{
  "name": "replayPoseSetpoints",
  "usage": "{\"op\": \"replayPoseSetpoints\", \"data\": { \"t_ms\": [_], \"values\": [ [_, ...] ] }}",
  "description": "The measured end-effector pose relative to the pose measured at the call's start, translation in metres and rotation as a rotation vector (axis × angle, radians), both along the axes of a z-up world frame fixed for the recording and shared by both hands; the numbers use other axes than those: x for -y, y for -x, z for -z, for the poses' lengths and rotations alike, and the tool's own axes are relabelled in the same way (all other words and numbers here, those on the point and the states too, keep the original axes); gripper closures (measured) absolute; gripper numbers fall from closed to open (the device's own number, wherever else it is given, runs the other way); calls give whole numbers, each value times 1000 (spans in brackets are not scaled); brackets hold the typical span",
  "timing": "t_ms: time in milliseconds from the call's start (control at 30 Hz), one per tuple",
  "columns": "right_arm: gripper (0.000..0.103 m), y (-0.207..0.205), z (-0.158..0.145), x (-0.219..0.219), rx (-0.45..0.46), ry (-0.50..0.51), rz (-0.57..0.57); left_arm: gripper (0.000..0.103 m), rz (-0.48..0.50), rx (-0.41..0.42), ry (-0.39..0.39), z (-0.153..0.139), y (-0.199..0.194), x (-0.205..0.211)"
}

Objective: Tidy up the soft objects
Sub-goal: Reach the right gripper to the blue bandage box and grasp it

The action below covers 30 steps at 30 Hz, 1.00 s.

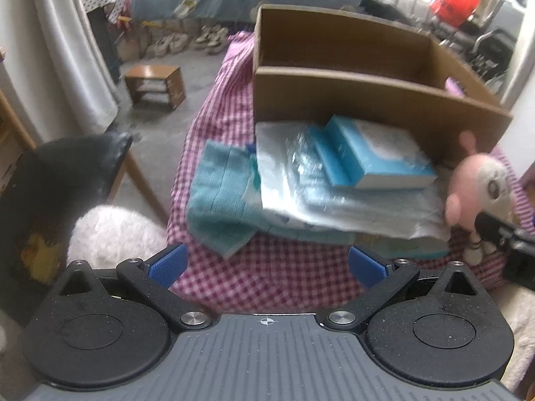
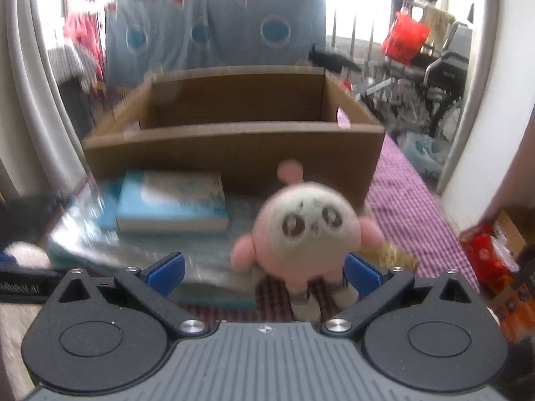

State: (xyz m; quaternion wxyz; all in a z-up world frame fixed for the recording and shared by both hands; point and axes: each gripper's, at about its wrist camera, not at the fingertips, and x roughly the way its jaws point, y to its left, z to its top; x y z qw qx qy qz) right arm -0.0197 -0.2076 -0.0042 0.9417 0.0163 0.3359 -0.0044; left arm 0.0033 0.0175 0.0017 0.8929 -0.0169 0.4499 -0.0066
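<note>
Each gripper, left (image 1: 265, 265) and right (image 2: 264, 272), is built of black pivoting arms; blue textured fingertips (image 1: 169, 262) are fitted. Silver screws are set at the joints; a ribbed grey housing carries a small crosshair marking.

Almost nothing can be read. A black object (image 2: 23, 285) at the left edge of the right wrist view carries pale lettering, too blurred and cropped to make out. The light-blue book (image 1: 381, 153) on the clear plastic has cover markings, but they are smeared and illegible in both views.
</note>
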Motion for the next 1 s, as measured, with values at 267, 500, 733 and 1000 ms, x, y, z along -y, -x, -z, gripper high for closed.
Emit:
{"op": "replayPoseSetpoints", "data": {
  "t_ms": [267,500,733,1000],
  "values": [
    [0,5,-29,15,208,-168,-128,0,96,235,182,-10,1,-27],
    [6,-30,-25,18,81,-481,-192,8,211,316,97,-8,-21,-24],
    [30,-65,13,28,-122,-706,-100,32,318,332,149,-11,-32,-26],
    [31,-75,33,35,-213,-837,16,52,438,246,215,-12,-72,-18]
  ]
}}
